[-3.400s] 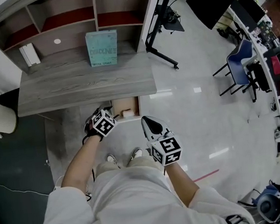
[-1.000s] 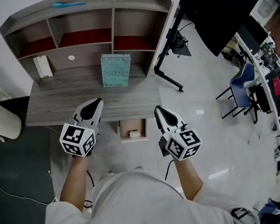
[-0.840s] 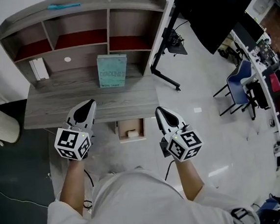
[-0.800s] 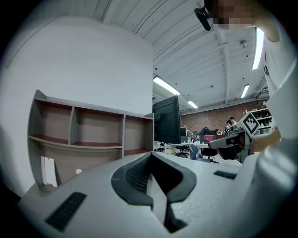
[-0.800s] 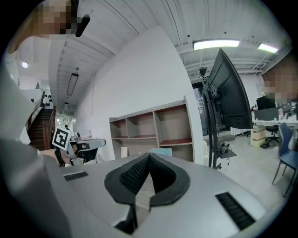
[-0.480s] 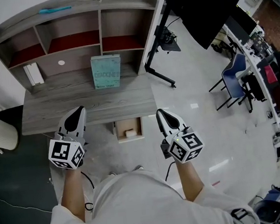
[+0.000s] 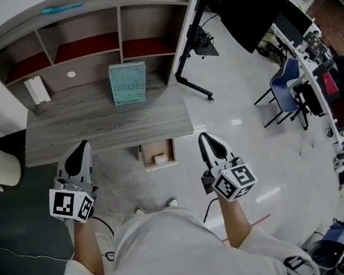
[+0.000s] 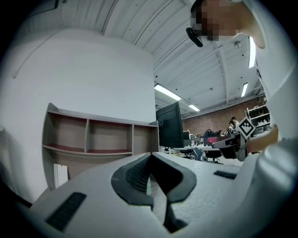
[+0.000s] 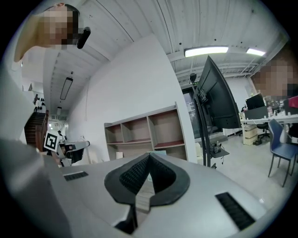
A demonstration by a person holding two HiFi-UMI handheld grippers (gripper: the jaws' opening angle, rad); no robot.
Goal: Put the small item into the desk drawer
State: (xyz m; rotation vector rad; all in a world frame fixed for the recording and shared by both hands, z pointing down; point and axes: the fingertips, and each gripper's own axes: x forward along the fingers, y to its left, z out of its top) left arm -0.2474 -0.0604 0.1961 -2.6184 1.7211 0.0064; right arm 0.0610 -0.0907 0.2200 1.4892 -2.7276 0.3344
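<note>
Small white item (image 7: 160, 158) lies inside the open light-wood desk drawer (image 7: 145, 157), which sticks out from under the near edge of the grey wood-grain desk (image 7: 98, 126), right of centre. With the item already in, the placing looks done & prob. only shutting the drawer remains. Left hand-held gripper (image 7: 80, 150) hangs near-left of the drawer, well apart from it, jaws pressed together w/ nothing between. Right hand-held gripper (image 7: 206, 139) hangs to the drawer's right, also apart, jaws together & empty. Both point away from the person toward the desk, flanking the drawer, which reads as a hands-off pause after letting go. Farther back, a teal book (image 7: 128, 82) stands upright on the desk in front of the grey shelf hutch (image 7: 119, 27). Vs approx three secs ago: both grippers were low & close in, the left one just beside the drawer front; now they're pulled back & spread wide. Over the last sec the left gripper slid left & nearer, off the desk edge, while the right barely shifted. Drawer stays open, item unmoved.
</note>
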